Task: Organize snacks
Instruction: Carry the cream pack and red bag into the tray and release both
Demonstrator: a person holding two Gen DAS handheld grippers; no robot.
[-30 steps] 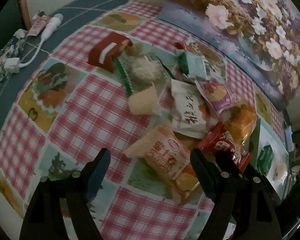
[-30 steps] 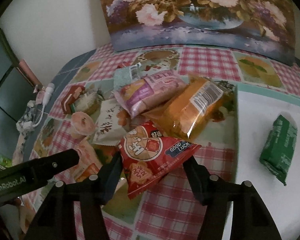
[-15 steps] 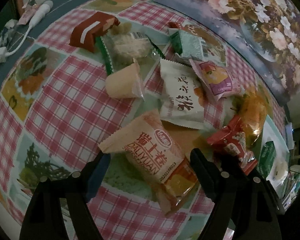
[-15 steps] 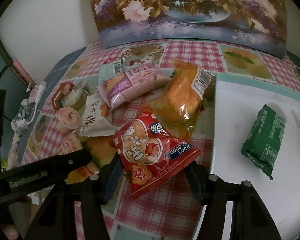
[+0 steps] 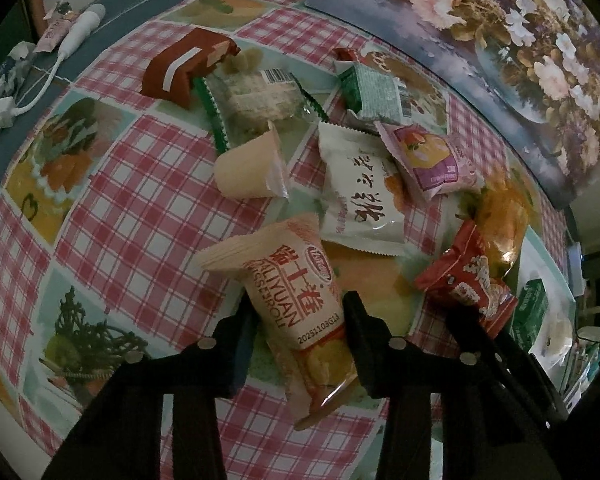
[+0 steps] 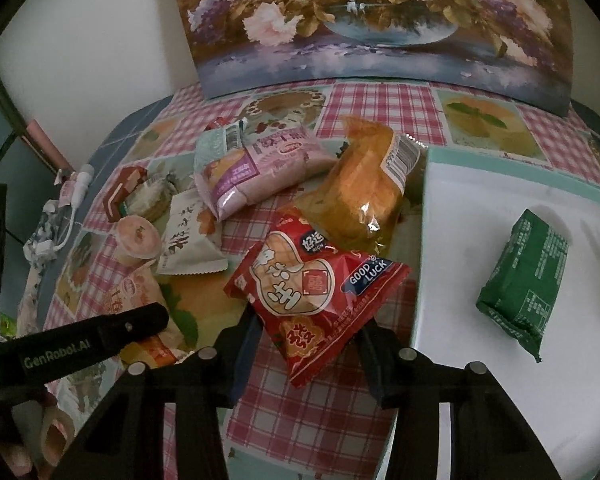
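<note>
My left gripper (image 5: 298,322) is shut on a peach Swiss-roll packet (image 5: 296,304) that lies on the checked tablecloth. My right gripper (image 6: 310,338) is shut on a red "Good Luck" snack bag (image 6: 312,284); that bag also shows in the left wrist view (image 5: 466,282). The left gripper also shows in the right wrist view (image 6: 96,344), at the lower left. Loose snacks lie in a pile beyond: a white packet (image 5: 360,200), a pink packet (image 6: 260,164), an orange cake bag (image 6: 364,196), a jelly cup (image 5: 252,168) on its side.
A white tray (image 6: 460,220) at the right holds a dark green packet (image 6: 524,276). A flower painting (image 6: 380,20) leans on the wall behind. A brown-red box (image 5: 184,68), a clear green-edged packet (image 5: 256,100) and a pale green packet (image 5: 374,90) lie farther back. A white charger cable (image 5: 60,56) lies far left.
Both grippers have closed: the left one moved forward and shut on the Swiss-roll packet, the right one shut on the red bag.
</note>
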